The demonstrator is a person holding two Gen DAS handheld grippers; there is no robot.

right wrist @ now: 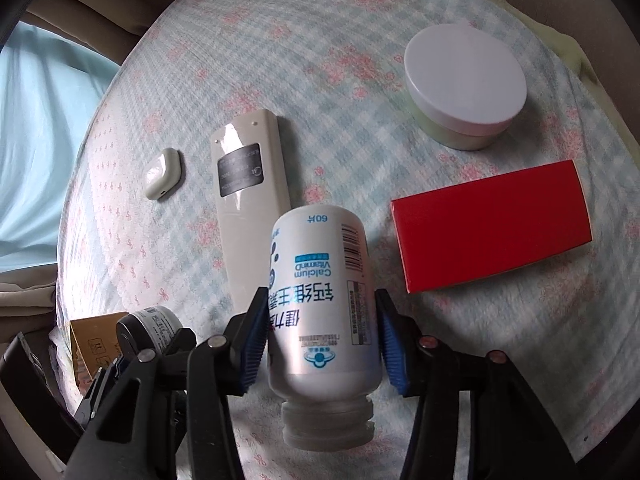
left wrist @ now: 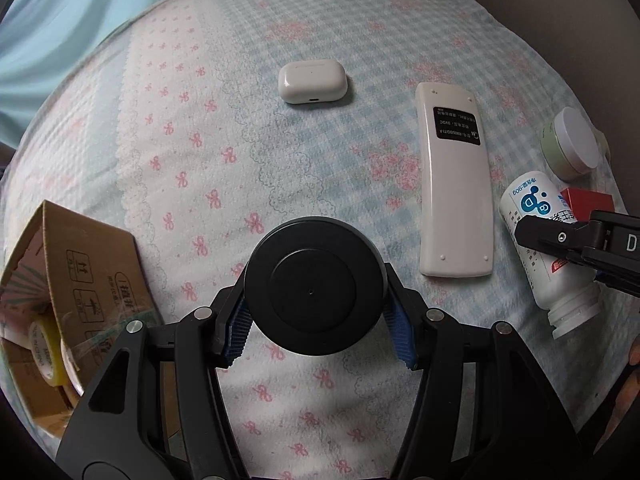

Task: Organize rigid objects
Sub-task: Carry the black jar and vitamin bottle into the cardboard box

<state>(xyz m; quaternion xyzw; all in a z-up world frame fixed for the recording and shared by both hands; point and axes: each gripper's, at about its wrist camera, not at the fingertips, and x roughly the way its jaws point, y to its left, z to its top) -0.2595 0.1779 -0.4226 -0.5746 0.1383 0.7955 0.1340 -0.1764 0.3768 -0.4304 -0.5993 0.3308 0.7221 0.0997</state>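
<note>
Cardboard box (left wrist: 80, 280) sits far left with a tape roll (left wrist: 52, 356) inside. Your left gripper (left wrist: 316, 320) is clamped on a black round jar (left wrist: 316, 286), pads touching both sides; smooth and round, so it could spin or slip out if you tilt hard toward the box. Earbud case (left wrist: 312, 82) and remote (left wrist: 454, 192) lie loose on the cloth-covered tabletop (left wrist: 200, 140). Your right gripper (right wrist: 322, 344) straddles the white pill bottle (right wrist: 320, 308), which has no cap on, pads near or just touching; can't tell if it's gripped. Tip it neck-down and anything inside could spill. Red box (right wrist: 490, 228) and cream jar (right wrist: 464, 84) sit close on the right; a swing could knock them.
</note>
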